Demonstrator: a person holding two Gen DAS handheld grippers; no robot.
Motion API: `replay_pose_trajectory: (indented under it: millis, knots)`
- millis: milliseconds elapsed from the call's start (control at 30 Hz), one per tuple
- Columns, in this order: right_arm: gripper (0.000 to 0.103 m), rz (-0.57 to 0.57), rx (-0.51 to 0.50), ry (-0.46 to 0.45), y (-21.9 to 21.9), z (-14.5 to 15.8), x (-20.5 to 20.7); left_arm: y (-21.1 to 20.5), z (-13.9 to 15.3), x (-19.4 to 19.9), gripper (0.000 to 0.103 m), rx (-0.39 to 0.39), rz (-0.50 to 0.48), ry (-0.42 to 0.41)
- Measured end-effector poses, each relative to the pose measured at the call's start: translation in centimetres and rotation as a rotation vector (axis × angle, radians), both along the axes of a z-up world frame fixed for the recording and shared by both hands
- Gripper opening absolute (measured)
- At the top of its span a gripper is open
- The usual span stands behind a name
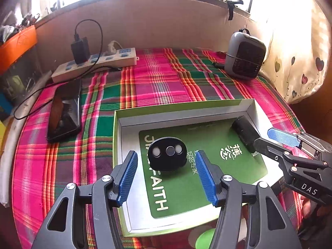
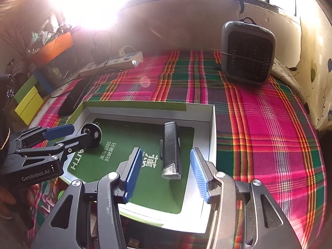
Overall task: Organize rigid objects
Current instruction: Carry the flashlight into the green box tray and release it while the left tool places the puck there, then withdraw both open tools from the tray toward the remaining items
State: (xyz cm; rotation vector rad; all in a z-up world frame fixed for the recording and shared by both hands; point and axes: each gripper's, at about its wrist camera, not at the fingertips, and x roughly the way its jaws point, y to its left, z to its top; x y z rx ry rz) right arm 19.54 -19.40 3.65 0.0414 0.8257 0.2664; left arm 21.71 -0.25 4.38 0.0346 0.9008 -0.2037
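On a table draped in pink-and-green plaid cloth point(image 1: 166, 78), a shallow white cardboard box point(image 1: 186, 112) lined with a green printed card point(image 1: 180, 188) already holds two black items. The oval black lamp head point(image 1: 167, 154), its round lenses facing up, lies on the card's left part with its long axis running roughly left to right in the left wrist view. The left gripper point(image 1: 166, 172) stands wide open around it, pads clear of its sides. The slim black bar-shaped light point(image 2: 171, 149) lies toward the box's right wall, its long axis running from the far wall toward the camera, clear lens end nearest the right gripper point(image 2: 164, 172). That claw's blue pads are parted too, touching nothing. Both pieces appear placed and released, so the sorting looks well advanced. A smartphone point(image 1: 64, 112), a power strip point(image 1: 97, 62) and a small grey heater point(image 1: 244, 56) sit outside the box; whether any belongs in it cannot be told.
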Motion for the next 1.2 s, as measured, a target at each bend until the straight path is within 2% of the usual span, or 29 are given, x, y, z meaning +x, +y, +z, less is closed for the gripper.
replay_pose_trajectory:
  millis: [400,833,1000,1200]
  knots:
    - [0.049,-0.058,0.031,0.006,-1.2,0.5,-4.0,1.2,0.4,-4.8,0.058,0.004,0.069,0.007]
    - [0.050,-0.101,0.070,-0.012,-2.2,0.6,-8.4,3.8,0.8,-10.0,0.058,-0.032,0.139,-0.042]
    - [0.050,-0.093,0.044,-0.030,-1.8,0.6,-10.2,4.8,0.5,-11.5,0.058,-0.033,0.160,-0.044]
    - [0.050,-0.085,0.035,-0.001,-0.7,-0.3,-11.3,5.9,-0.5,-12.7,0.058,-0.060,0.173,-0.023]
